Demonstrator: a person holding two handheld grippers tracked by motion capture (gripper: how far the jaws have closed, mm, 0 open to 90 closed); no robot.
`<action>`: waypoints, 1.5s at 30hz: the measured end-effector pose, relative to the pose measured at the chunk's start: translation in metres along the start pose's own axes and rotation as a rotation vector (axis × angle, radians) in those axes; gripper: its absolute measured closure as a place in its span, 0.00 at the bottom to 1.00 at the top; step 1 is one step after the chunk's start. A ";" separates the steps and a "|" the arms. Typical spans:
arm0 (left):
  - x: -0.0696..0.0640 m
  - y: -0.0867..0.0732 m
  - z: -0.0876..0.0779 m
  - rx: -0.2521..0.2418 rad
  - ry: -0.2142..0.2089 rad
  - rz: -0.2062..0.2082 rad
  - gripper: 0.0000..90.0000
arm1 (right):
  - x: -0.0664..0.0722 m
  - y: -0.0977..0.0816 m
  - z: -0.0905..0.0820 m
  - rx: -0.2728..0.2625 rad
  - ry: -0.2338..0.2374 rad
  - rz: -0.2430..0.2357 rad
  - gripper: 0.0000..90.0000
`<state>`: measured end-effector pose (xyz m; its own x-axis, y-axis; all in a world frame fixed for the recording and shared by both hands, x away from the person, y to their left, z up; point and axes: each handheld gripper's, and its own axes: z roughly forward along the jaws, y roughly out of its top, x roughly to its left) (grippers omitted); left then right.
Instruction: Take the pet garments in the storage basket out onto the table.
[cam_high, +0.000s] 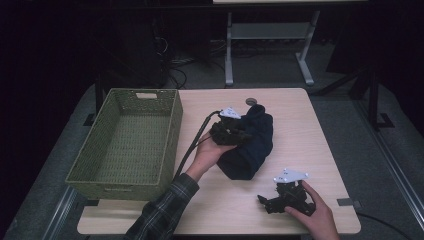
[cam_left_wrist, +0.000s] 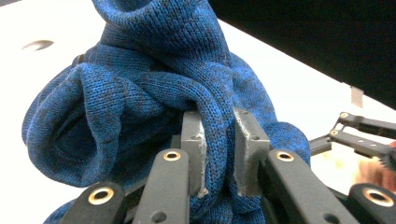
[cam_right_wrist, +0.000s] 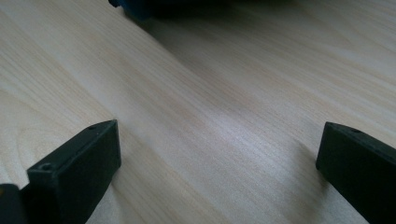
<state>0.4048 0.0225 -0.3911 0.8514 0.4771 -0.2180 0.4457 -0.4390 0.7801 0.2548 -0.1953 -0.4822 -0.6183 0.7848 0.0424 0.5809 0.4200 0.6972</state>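
Sweater (cam_high: 250, 145): a dark blue knit, bunched into a heap near the middle of a pale wooden table (cam_high: 300, 110). Going left to right, a green woven basket (cam_high: 127, 140) stands empty on the table's left part, its near wall just beside the person's plaid sleeve (cam_high: 160, 212). Next comes the left gripper (cam_high: 235, 132), laid against the sweater's left side. In the left gripper view its jaws are pinched tight on a thick fold of the knit (cam_left_wrist: 215, 130), the wool bulging out above and below the grey pads (cam_left_wrist: 194, 154). Farther right, near the front edge, the right gripper (cam_high: 272, 202) rests low on the table, well apart from the sweater; in the right gripper view its jaws stand wide with bare wood between them and nothing held.

The step in hand looks like lifting the sweater toward the basket. To do it well, the pinch should stay firm on that fold, and the lift go high enough for the hanging bulk to pass over the basket's rim before release.
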 end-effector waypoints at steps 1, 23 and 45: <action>0.000 -0.002 0.005 0.008 -0.001 -0.003 0.85 | 0.000 0.000 0.000 0.000 0.000 -0.001 0.00; 0.006 -0.016 0.038 0.117 0.002 0.010 0.42 | 0.000 0.000 0.000 -0.001 0.000 -0.005 0.00; -0.008 -0.037 -0.019 0.069 0.055 0.028 0.15 | 0.000 0.000 0.000 0.000 0.001 0.002 0.00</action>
<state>0.3763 0.0493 -0.4075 0.8483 0.5041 -0.1624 0.4414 -0.5036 0.7427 0.2546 -0.1951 -0.4823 -0.6180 0.7849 0.0446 0.5818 0.4184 0.6975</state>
